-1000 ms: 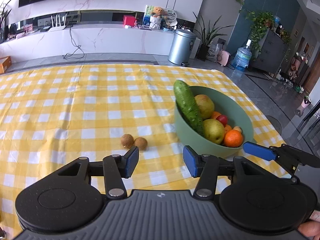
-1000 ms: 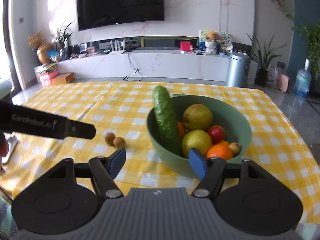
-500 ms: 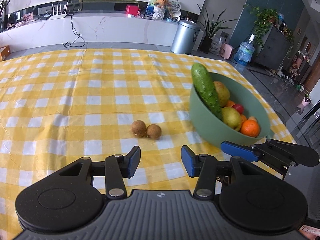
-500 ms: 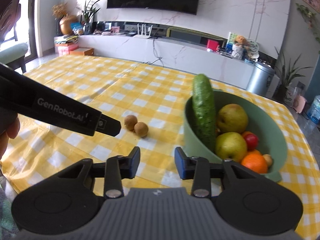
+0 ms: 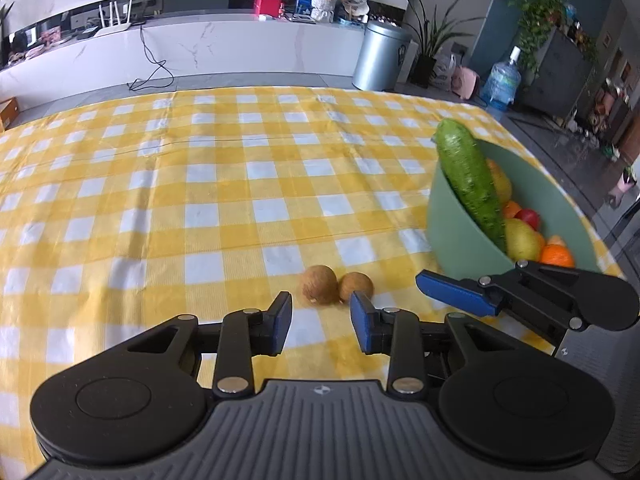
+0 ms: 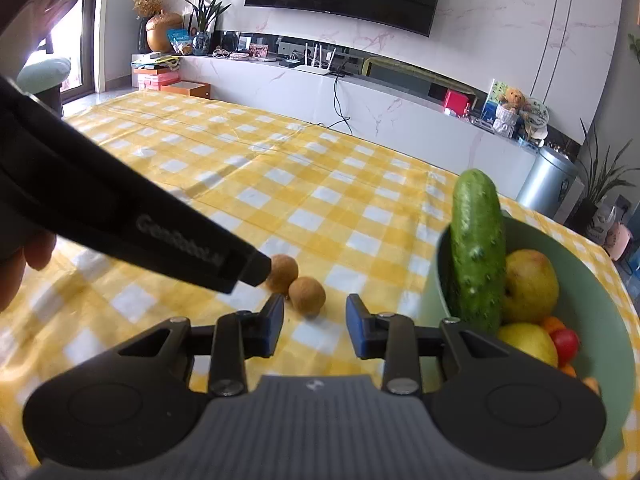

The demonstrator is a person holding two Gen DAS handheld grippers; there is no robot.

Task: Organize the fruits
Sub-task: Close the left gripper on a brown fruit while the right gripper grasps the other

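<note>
Two small brown round fruits lie side by side on the yellow checked cloth: the left one point(image 5: 319, 284) point(image 6: 282, 273) and the right one point(image 5: 355, 286) point(image 6: 307, 296). A green bowl point(image 5: 456, 236) point(image 6: 600, 400) to their right holds a cucumber point(image 5: 472, 184) point(image 6: 476, 252), pears, an orange and a red fruit. My left gripper point(image 5: 320, 322) is open and empty just short of the brown fruits. My right gripper point(image 6: 315, 324) is open and empty, close behind the right brown fruit. One right finger point(image 5: 456, 292) shows in the left wrist view.
The table's right edge runs just beyond the bowl. The left gripper's black body point(image 6: 140, 228) crosses the right wrist view and partly hides the left brown fruit. A metal bin point(image 5: 380, 56) and a water bottle point(image 5: 502, 84) stand on the floor behind.
Both grippers have moved forward and left toward the two brown fruits, which now lie just ahead of the fingertips. The bowl has slid to the right in both views. The right jaws have narrowed.
</note>
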